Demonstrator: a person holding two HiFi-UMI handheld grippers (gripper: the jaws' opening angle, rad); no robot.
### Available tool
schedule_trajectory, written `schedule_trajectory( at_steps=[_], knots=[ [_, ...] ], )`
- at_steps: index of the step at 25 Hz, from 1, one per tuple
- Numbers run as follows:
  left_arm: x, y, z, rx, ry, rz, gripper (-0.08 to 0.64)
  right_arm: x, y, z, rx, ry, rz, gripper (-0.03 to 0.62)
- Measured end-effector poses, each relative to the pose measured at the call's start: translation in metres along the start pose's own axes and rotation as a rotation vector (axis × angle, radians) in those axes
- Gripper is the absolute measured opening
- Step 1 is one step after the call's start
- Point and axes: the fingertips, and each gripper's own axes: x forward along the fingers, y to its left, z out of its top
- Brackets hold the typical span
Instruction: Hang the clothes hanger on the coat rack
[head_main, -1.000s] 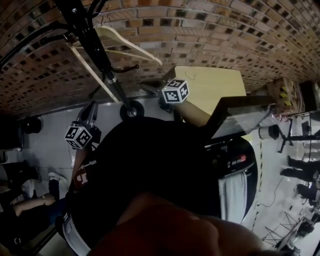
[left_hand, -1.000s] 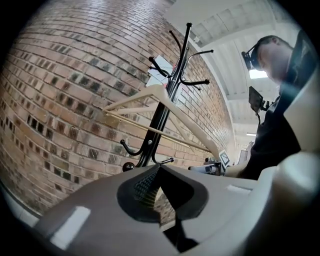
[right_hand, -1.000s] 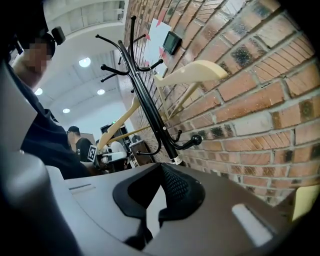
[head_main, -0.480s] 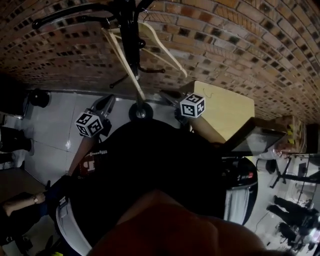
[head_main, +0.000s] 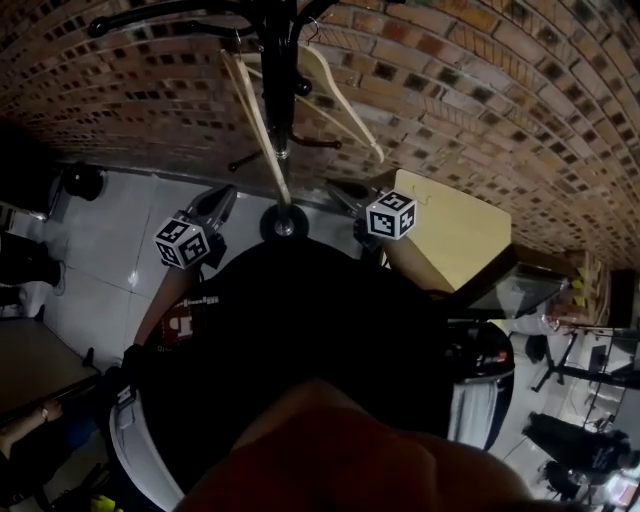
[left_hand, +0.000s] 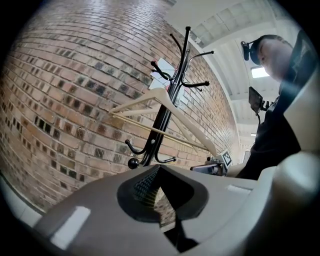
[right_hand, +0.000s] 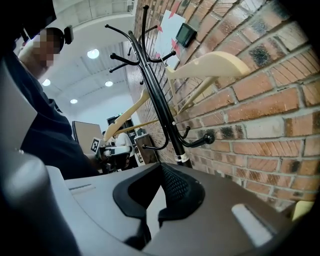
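At the top middle, the hanger (head_main: 345, 105) hangs on the coat rack (head_main: 278, 80), so the left gripper (head_main: 222, 198) and right gripper (head_main: 343, 192) sit below, pressed together, holding nothing.

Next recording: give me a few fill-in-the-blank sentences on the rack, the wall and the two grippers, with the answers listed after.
1. A pale ____ hangs on the black coat rack.
2. The wall behind the rack is built of ____.
3. The left gripper and the right gripper both have their jaws ____, with nothing held.

Missing words: hanger; brick; shut.
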Motion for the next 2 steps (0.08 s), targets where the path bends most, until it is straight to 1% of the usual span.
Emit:
schedule_trajectory(
  at_steps=[2],
  knots=[
    [0.0007,0.0012,0.0014,0.004,0.001,0.0,-0.008,0.0009,0.0,0.0005,-0.003,0.001,0.002,0.012]
  ],
)
